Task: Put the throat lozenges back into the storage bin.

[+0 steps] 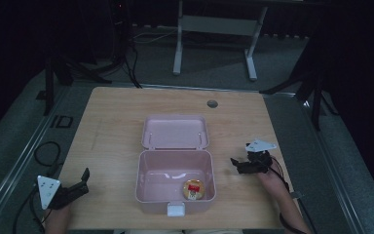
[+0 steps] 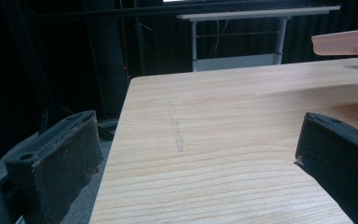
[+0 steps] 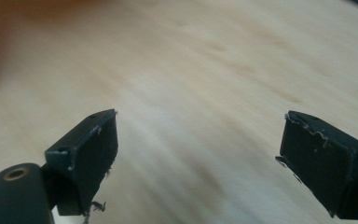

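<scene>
One small round tub (image 1: 194, 189) with a red and yellow label lies inside the pink box (image 1: 148, 195), low in the middle of the high view, tucked into the box's lower right corner and close to, perhaps touching, its front and right walls; nothing else can be seen in the box. The lid (image 1: 175, 131) is swung fully back and lies flat on the counter (image 1: 112, 117) just above the box in the frame, hinged along the box's far edge, and the white latch (image 1: 177, 209) sticks out at the middle of the near wall. Judging from this, putting the tub in looks done, and what seems left is to fold the lid forward and fasten the latch. The left gripper (image 1: 84, 176) sits at the lower left of the frame, well apart from the box, its jaws spread wide with bare wood between them in the left gripper view, where an edge of the pink lid shows at the upper right. The right gripper (image 1: 234, 163) hovers just to the right of the box's right wall, aimed toward it, jaws also spread wide and holding nothing, with blurred wood beneath in the right gripper view. The box's long axis runs left to right across the frame, its open mouth faces straight up, and its latch side points to the bottom edge of the picture. The tub is round, so it has no clear long axis; it lies with its labelled face up.
</scene>
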A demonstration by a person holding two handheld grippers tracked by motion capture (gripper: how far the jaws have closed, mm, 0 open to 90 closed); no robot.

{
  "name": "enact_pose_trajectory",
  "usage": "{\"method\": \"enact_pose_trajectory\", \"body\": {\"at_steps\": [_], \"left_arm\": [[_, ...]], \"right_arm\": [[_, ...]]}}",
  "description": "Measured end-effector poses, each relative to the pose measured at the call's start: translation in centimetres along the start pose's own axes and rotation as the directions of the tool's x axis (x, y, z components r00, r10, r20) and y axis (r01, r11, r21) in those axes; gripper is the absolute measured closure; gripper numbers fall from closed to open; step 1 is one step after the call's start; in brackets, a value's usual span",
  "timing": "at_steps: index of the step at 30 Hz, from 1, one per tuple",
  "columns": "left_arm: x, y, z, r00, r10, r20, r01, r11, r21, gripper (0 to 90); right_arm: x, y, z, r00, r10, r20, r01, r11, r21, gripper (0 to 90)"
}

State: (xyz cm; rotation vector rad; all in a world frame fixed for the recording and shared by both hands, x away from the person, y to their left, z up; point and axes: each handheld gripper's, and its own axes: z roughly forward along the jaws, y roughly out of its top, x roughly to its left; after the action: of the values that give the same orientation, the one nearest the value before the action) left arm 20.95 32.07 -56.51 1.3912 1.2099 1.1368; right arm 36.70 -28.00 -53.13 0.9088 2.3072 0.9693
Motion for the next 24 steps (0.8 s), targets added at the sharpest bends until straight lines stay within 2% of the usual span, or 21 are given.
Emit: {"method": "enact_pose_trajectory", "body": {"at_steps": [1, 3, 4, 6, 7, 8, 9, 10, 11, 12, 14, 15, 16, 17, 18, 19, 21, 22, 23, 24], "left_arm": [[0.0, 0.0, 0.0, 1.0000, -0.001, 0.000, 0.001, 1.0000, 0.000, 0.5], [0.0, 0.0, 0.0, 1.0000, -0.002, -0.001, 0.002, 1.0000, 0.000, 0.5], [0.0, 0.0, 0.0, 1.0000, -0.002, -0.001, 0.002, 1.0000, 0.000, 0.5], [0.0, 0.0, 0.0, 1.0000, -0.002, -0.001, 0.002, 1.0000, 0.000, 0.5], [0.0, 0.0, 0.0, 1.0000, -0.001, -0.001, 0.001, 1.0000, 0.000, 0.5], [0.0, 0.0, 0.0, 1.0000, -0.001, -0.001, 0.001, 1.0000, 0.000, 0.5], [0.0, 0.0, 0.0, 1.0000, -0.002, -0.001, 0.002, 1.0000, 0.000, 0.5], [0.0, 0.0, 0.0, 1.0000, -0.002, -0.001, 0.002, 1.0000, 0.000, 0.5], [0.0, 0.0, 0.0, 1.0000, -0.002, -0.002, 0.002, 1.0000, 0.000, 0.5], [0.0, 0.0, 0.0, 1.0000, -0.002, -0.002, 0.002, 1.0000, 0.000, 0.5], [0.0, 0.0, 0.0, 1.0000, -0.003, -0.003, 0.003, 1.0000, 0.000, 0.5], [0.0, 0.0, 0.0, 1.0000, -0.003, -0.004, 0.003, 1.0000, 0.001, 0.5], [0.0, 0.0, 0.0, 1.0000, -0.004, -0.005, 0.004, 1.0000, 0.002, 0.5], [0.0, 0.0, 0.0, 1.0000, -0.004, -0.005, 0.004, 1.0000, 0.002, 0.5], [0.0, 0.0, 0.0, 1.0000, -0.004, -0.005, 0.004, 1.0000, 0.001, 0.5], [0.0, 0.0, 0.0, 1.0000, -0.004, -0.005, 0.004, 1.0000, 0.001, 0.5], [0.0, 0.0, 0.0, 1.0000, -0.005, -0.005, 0.005, 1.0000, 0.000, 0.5], [0.0, 0.0, 0.0, 1.0000, -0.005, -0.005, 0.005, 1.0000, 0.001, 0.5], [0.0, 0.0, 0.0, 1.0000, -0.005, -0.006, 0.005, 1.0000, 0.001, 0.5], [0.0, 0.0, 0.0, 1.0000, -0.006, -0.006, 0.006, 1.0000, 0.001, 0.5]], "right_arm": [[-0.3, -0.3, 0.0, 0.9992, 0.029, 0.029, -0.028, 0.999, -0.020, 11.0], [-0.8, -0.7, -0.1, 0.9962, 0.069, 0.053, -0.067, 0.997, -0.036, 11.1], [-1.3, -1.1, -0.2, 0.9909, 0.108, 0.080, -0.104, 0.993, -0.050, 11.1], [-1.3, -1.1, -0.2, 0.9909, 0.108, 0.080, -0.104, 0.993, -0.050, 11.1], [-1.5, -1.3, -0.3, 0.9865, 0.130, 0.100, -0.125, 0.991, -0.050, 11.1], [-2.1, -2.0, -0.7, 0.9730, 0.179, 0.145, -0.172, 0.983, -0.061, 11.1], [-2.3, -2.2, -0.8, 0.9679, 0.203, 0.148, -0.194, 0.978, -0.071, 11.1], [-2.3, -2.2, -0.8, 0.9679, 0.203, 0.148, -0.194, 0.978, -0.071, 11.1], [-2.7, -2.7, -1.0, 0.9572, 0.240, 0.162, -0.229, 0.970, -0.083, 11.1], [-2.7, -2.7, -1.0, 0.9572, 0.240, 0.162, -0.229, 0.970, -0.083, 11.1], [-3.1, -3.1, -1.3, 0.9440, 0.284, 0.168, -0.270, 0.957, -0.103, 11.1], [-3.4, -3.6, -1.7, 0.9269, 0.326, 0.185, -0.306, 0.943, -0.128, 11.1], [-3.6, -3.9, -1.8, 0.9187, 0.349, 0.185, -0.326, 0.935, -0.141, 11.1], [-3.6, -3.9, -1.8, 0.9187, 0.349, 0.185, -0.326, 0.935, -0.141, 11.1], [-3.9, -4.2, -2.1, 0.9059, 0.377, 0.194, -0.352, 0.924, -0.151, 11.1], [-3.9, -4.2, -2.1, 0.9059, 0.377, 0.194, -0.352, 0.924, -0.151, 11.1], [-4.0, -4.5, -2.5, 0.8938, 0.396, 0.210, -0.369, 0.916, -0.160, 11.1], [-4.0, -4.5, -2.5, 0.8938, 0.396, 0.210, -0.369, 0.916, -0.160, 11.1], [-4.0, -4.8, -2.7, 0.8862, 0.406, 0.224, -0.378, 0.912, -0.157, 11.1], [-4.0, -4.8, -2.7, 0.8862, 0.406, 0.224, -0.378, 0.912, -0.157, 11.1]]}}
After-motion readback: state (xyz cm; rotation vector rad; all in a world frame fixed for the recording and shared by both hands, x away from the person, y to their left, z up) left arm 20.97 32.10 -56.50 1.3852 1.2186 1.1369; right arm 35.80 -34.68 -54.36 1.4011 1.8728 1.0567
